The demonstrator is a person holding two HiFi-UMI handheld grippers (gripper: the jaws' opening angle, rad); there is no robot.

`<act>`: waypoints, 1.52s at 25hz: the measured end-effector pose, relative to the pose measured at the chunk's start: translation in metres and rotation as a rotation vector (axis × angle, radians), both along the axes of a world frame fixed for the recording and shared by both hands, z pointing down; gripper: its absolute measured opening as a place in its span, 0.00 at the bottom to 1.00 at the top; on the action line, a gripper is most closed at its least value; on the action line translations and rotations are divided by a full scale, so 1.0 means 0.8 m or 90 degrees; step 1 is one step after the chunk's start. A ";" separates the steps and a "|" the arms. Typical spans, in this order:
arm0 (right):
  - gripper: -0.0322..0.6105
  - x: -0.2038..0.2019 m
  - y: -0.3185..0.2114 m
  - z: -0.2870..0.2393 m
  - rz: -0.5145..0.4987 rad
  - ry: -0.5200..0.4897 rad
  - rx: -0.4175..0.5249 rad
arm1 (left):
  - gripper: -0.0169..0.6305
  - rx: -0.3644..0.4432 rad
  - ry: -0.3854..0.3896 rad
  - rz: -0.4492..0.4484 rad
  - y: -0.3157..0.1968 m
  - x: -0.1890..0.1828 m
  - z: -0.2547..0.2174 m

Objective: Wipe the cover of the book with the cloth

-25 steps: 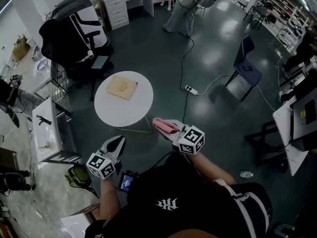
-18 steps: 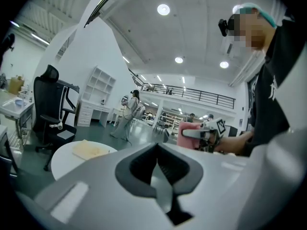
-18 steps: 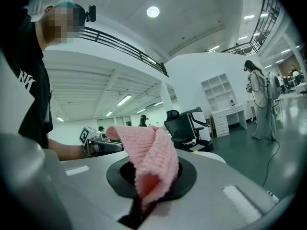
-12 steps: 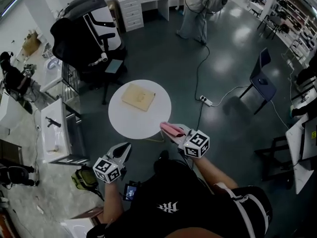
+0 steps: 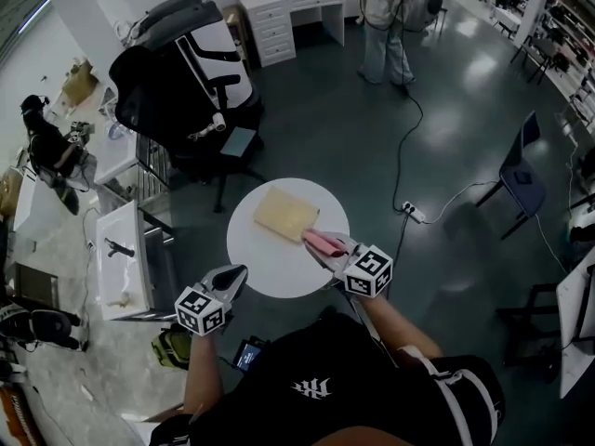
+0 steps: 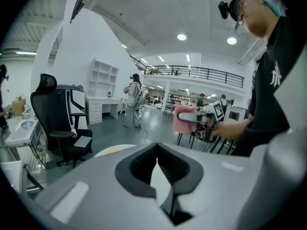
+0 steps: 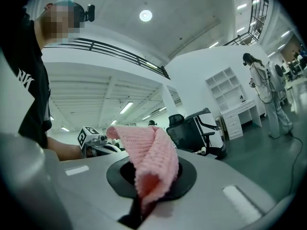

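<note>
A tan book [image 5: 285,214] lies on the round white table [image 5: 279,269], toward its far side. My right gripper [image 5: 316,242] is shut on a folded pink knitted cloth [image 5: 322,242] [image 7: 148,162] and hangs over the table's right edge, just right of the book's near corner. The cloth sticks up between the jaws in the right gripper view. My left gripper [image 5: 235,274] is shut and empty, at the table's near left edge. In the left gripper view the table [image 6: 115,149] shows just past the closed jaws, and the cloth [image 6: 183,119] with the right gripper appears across from it.
A black and white office chair [image 5: 191,82] stands behind the table. White drawers [image 5: 288,7] and a person [image 5: 386,21] are at the back. A power strip with cable [image 5: 416,214] lies on the dark floor to the right, near a blue chair [image 5: 521,179]. White benches [image 5: 125,258] stand at left.
The person has walked toward the table with both grippers. The table and book have come closer, and the cloth has gone from short of the table to over its right edge.
</note>
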State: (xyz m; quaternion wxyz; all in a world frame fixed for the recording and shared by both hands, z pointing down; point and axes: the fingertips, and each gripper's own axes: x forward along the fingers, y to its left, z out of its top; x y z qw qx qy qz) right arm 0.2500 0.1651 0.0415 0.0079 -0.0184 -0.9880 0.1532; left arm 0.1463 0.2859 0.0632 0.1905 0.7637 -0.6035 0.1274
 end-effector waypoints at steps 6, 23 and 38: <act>0.07 -0.057 -0.062 -0.001 0.008 0.004 -0.016 | 0.03 -0.008 0.002 0.001 -0.075 -0.084 -0.012; 0.07 -0.168 -0.153 0.123 0.280 0.114 -0.136 | 0.12 -0.167 0.049 0.212 -0.223 -0.273 0.163; 0.07 -0.300 -0.193 0.250 0.318 0.144 -0.164 | 0.20 -0.296 0.035 0.353 -0.301 -0.321 0.392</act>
